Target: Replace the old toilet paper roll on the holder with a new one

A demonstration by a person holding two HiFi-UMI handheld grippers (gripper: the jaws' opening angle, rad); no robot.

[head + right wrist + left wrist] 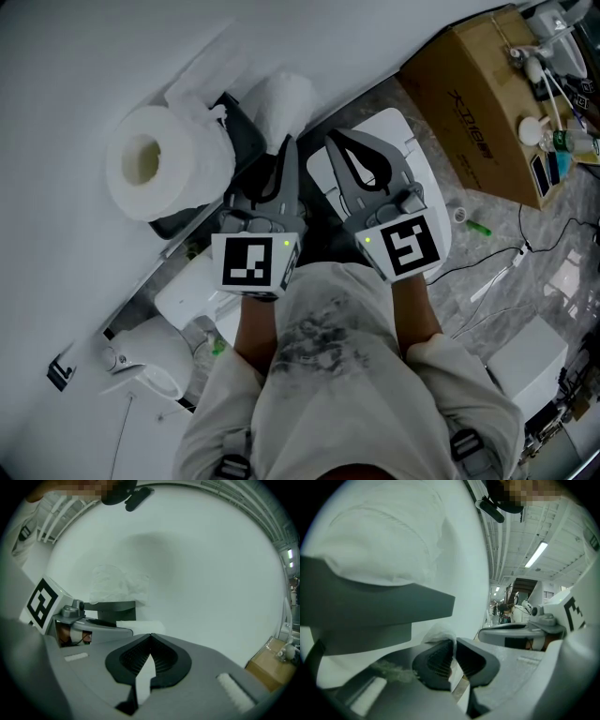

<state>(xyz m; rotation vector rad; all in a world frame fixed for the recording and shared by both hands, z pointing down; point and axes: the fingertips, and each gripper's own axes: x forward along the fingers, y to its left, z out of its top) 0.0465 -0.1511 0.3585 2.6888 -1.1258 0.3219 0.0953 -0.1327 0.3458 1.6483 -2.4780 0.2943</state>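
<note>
From the head view, the toilet paper roll [161, 165] sat full and fat against the white wall [84, 56], its core facing me, on the dark grey holder [240, 129]. A crumpled tissue [281, 96] lay at the holder's far end, and my left gripper [286, 141] had its tip at the lower edge of that tissue. My right gripper [331, 135] hung just beside it, over the white toilet [424, 178]. A cardboard box [478, 94] stood to the right; its dark print was too small for me to read. The marker cubes bore only black-and-white squares.

In the left gripper view, my left gripper [453, 642] was nipped nearly together on a fold of the crumpled tissue [438, 632]. The holder [370, 607] jutted out above, with the roll [393, 536] bulging over it.

In the right gripper view, my right gripper [151, 637] was closed tip to tip, with nothing in it. The crumpled tissue [119, 585] sat on the holder [112, 606].
</note>
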